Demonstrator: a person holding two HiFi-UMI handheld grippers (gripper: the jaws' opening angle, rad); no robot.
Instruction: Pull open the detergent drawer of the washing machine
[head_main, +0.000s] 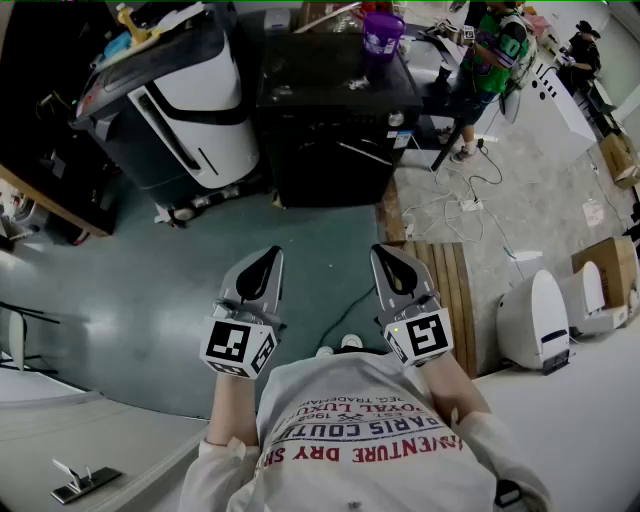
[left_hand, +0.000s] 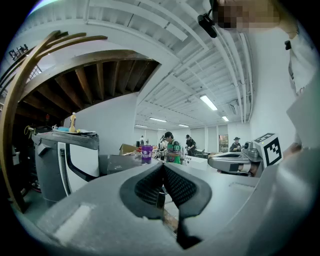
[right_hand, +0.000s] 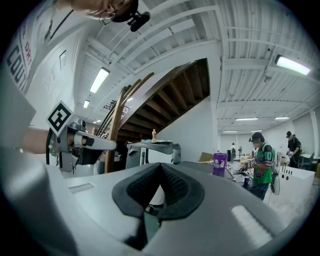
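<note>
Two appliances stand ahead of me on the grey-green floor: a white and grey machine (head_main: 190, 100) with a dark top at the left, and a black boxy one (head_main: 330, 120) beside it. No detergent drawer can be made out on either. My left gripper (head_main: 264, 262) and right gripper (head_main: 386, 256) are held level side by side in front of my chest, well short of both machines. The left gripper (left_hand: 162, 166) has its ribbed pads pressed together with nothing between them. My right gripper (right_hand: 160, 165) is shut and empty as well. The white and grey machine (left_hand: 65, 160) shows far off.
A purple cup (head_main: 382, 35) stands on the black appliance. A wooden pallet (head_main: 450, 290), loose cables (head_main: 455, 205), a white appliance lying down (head_main: 535, 320) and cardboard boxes (head_main: 605, 265) are at the right. People (head_main: 495, 45) stand at the back. A wooden beam (head_main: 40, 195) runs along the left.
</note>
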